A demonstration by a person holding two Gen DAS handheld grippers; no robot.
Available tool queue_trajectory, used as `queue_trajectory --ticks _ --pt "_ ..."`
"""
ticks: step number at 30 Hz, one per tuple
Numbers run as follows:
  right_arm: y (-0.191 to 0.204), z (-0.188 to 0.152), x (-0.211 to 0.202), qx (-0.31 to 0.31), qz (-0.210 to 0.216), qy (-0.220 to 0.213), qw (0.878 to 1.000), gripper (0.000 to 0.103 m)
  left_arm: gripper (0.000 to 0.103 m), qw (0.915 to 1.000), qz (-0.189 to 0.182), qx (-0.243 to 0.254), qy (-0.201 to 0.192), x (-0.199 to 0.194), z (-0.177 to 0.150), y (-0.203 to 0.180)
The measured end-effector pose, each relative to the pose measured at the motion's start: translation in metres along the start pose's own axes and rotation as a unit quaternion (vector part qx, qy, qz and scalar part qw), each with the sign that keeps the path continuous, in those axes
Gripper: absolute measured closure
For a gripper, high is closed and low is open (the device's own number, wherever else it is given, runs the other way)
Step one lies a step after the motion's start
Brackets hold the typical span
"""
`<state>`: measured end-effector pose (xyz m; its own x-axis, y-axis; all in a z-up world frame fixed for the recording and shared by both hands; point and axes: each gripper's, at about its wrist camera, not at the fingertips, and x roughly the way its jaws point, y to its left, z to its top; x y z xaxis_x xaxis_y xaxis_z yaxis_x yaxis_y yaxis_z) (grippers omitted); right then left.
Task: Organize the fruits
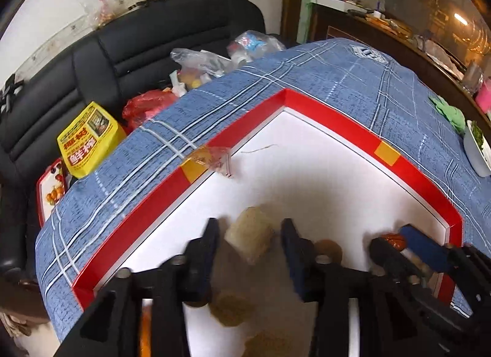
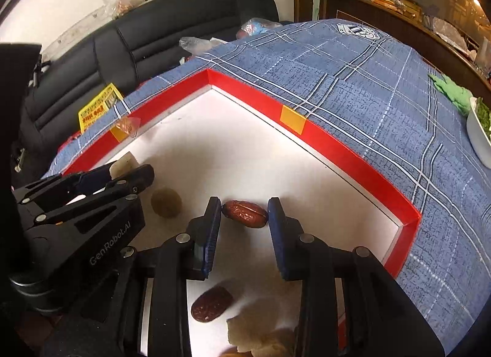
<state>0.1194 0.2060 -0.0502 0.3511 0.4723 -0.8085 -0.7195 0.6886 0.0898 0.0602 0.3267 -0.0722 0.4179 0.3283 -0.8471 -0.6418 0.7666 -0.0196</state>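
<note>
Right claw [image 2: 244, 213]: clenched on a red date [image 2: 244, 213], pads touching both its ends, above the white tray floor.
Left claw [image 1: 250, 234]: released, its pads clear of a pale chunk [image 1: 252, 236] between them.
Second date [image 2: 211, 303]: at 6 o'clock, on the floor.
Tray [image 2: 334, 142]: red-rimmed, on the blue plaid counter [image 2: 353, 81].

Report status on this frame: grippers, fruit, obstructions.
Right gripper shut on red date. Left gripper open around pale chunk. Both inside red-rimmed tray. Nothing blocking.
</note>
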Motion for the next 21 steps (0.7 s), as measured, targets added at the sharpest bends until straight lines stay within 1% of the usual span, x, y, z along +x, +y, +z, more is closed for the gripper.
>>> queue_trajectory --ticks 1,2,3,4,5,6,8,10,12,14,16,17,19,21 --pt "0.001 0.000 -0.003 -0.002 -0.005 -0.003 1.000 0.068 0.049 1.0000 0.005 -0.007 -0.003 -0.004 -0.001 0.003" --pt "0.000 0.000 -0.007 -0.003 -0.016 -0.007 1.000 0.056 0.036 0.9998 0.011 -0.012 -0.010 -0.009 -0.002 0.007" --pt "-0.002 -0.001 -0.011 -0.001 -0.024 -0.011 1.000 0.045 0.026 0.9995 0.018 -0.017 -0.020 -0.016 -0.003 0.010" --pt "-0.005 -0.002 -0.018 0.005 -0.028 -0.018 0.999 0.039 0.024 0.9990 0.024 -0.020 -0.032 -0.024 -0.005 0.013" --pt "-0.008 -0.004 -0.024 0.011 -0.024 -0.024 0.999 0.023 0.020 0.9984 0.025 -0.023 -0.045 -0.033 -0.008 0.016" --pt "-0.011 -0.007 -0.033 0.016 -0.016 -0.033 0.999 0.011 0.017 0.9980 0.021 -0.024 -0.055 -0.041 -0.011 0.017" --pt "-0.010 -0.013 -0.050 0.012 -0.009 -0.050 0.999 0.000 0.014 0.9975 0.016 -0.022 -0.066 -0.059 -0.020 0.019" --pt "-0.004 -0.023 -0.072 -0.008 -0.005 -0.071 0.997 0.000 0.012 0.9969 0.009 -0.011 -0.077 -0.075 -0.032 0.019" --pt "0.002 -0.034 -0.093 -0.029 -0.003 -0.086 0.996 0.000 0.007 0.9963 0.007 -0.006 -0.085 -0.091 -0.047 0.016" --pt "0.006 -0.044 -0.111 -0.048 -0.004 -0.097 0.994 0.000 0.006 0.9962 -0.015 -0.010 -0.085 -0.102 -0.058 0.017" --pt "0.011 -0.060 -0.132 -0.069 -0.015 -0.110 0.991 0.000 0.006 0.9954 -0.031 -0.020 -0.088 -0.112 -0.069 0.019" --pt "0.011 -0.066 -0.139 -0.074 -0.017 -0.114 0.991 0.000 0.006 0.9949 -0.028 -0.019 -0.095 -0.118 -0.074 0.017" --pt "0.012 -0.077 -0.151 -0.081 -0.015 -0.118 0.990 0.000 0.006 0.9946 -0.007 -0.008 -0.103 -0.125 -0.082 0.010" --pt "0.013 -0.087 -0.160 -0.087 -0.023 -0.116 0.989 0.000 0.006 0.9948 -0.014 -0.006 -0.100 -0.130 -0.087 0.006"
